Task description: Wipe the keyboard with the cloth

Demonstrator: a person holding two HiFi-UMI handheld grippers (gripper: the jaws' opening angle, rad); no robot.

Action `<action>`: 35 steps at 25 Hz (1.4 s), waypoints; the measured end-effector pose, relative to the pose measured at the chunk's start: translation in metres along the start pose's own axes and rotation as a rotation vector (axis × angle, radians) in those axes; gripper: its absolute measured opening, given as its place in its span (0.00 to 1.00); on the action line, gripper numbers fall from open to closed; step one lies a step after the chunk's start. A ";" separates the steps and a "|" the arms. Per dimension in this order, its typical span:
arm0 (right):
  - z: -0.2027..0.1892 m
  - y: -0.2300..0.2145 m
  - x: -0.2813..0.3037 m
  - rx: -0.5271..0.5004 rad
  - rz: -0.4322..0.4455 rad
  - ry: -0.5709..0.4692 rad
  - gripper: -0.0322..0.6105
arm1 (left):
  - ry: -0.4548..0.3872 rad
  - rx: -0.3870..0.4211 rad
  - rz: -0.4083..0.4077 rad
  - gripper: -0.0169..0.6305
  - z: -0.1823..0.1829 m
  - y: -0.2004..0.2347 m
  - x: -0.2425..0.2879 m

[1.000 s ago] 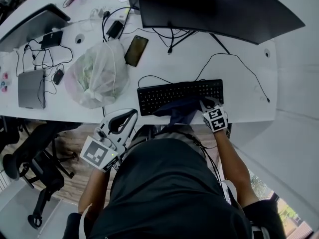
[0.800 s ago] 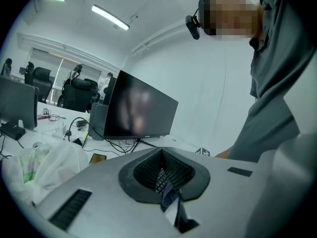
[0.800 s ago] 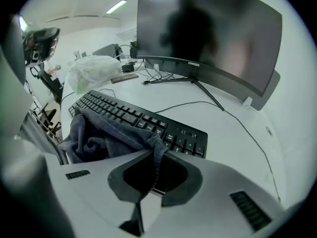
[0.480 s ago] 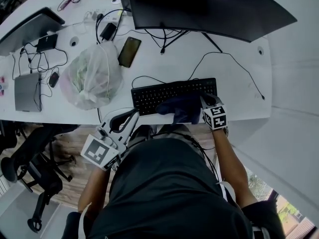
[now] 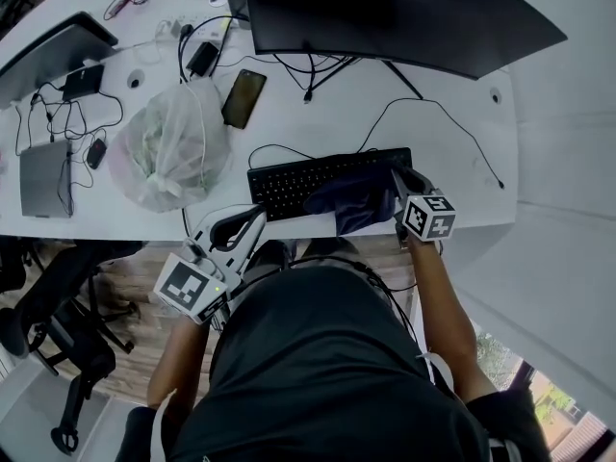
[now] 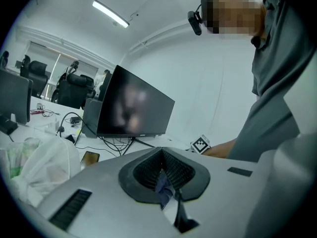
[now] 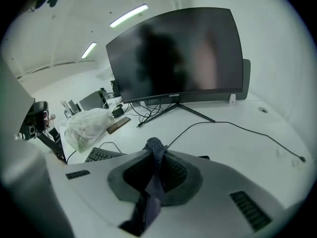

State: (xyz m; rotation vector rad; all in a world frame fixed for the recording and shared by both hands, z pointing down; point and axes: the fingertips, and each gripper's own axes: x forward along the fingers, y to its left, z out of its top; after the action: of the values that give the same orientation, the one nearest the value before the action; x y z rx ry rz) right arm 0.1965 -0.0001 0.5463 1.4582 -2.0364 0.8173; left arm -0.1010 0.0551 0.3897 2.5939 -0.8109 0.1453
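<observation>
The cloth lies on the keyboard's right end, just left of the right tongs. Ahead of the left tongs sits the bag on the table, phone beyond.

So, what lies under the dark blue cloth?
The right end of the black keyboard; the dark blue cloth covers those keys, so they cannot be seen.

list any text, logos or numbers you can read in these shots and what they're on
No text here can be read with certainty.
"(unreadable)": the monitor logo, pale lettering on the lower bezel, too small to make out.
"(unreadable)": key legends on the keyboard, too small.
No words: the right marker cube and the left marker cube show only black-and-white square patterns.
</observation>
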 end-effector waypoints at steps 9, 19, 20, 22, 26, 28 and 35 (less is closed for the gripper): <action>0.030 0.046 0.028 -0.028 0.067 -0.034 0.09 | 0.005 -0.015 0.040 0.04 -0.008 0.015 -0.011; 0.035 0.063 0.042 -0.040 0.090 -0.048 0.09 | 0.045 -0.047 0.054 0.04 -0.031 0.019 -0.018; 0.033 0.063 0.040 -0.032 0.088 -0.051 0.09 | 0.051 -0.046 0.055 0.04 -0.033 0.020 -0.020; 0.029 0.059 0.036 -0.017 0.082 -0.054 0.09 | 0.063 -0.037 0.058 0.04 -0.034 0.020 -0.021; 0.029 0.040 0.026 -0.005 0.067 -0.064 0.09 | 0.075 -0.012 0.063 0.04 -0.026 0.022 -0.015; 0.033 0.031 0.024 0.002 0.062 -0.077 0.09 | 0.082 -0.010 0.064 0.04 -0.027 0.023 -0.008; 0.033 0.019 0.018 0.016 0.069 -0.093 0.09 | 0.121 -0.018 0.040 0.04 -0.037 0.019 0.016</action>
State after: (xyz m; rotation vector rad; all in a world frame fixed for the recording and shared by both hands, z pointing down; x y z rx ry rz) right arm 0.1714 -0.0309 0.5328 1.4663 -2.1644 0.8096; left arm -0.0974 0.0477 0.4341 2.5251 -0.8166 0.3026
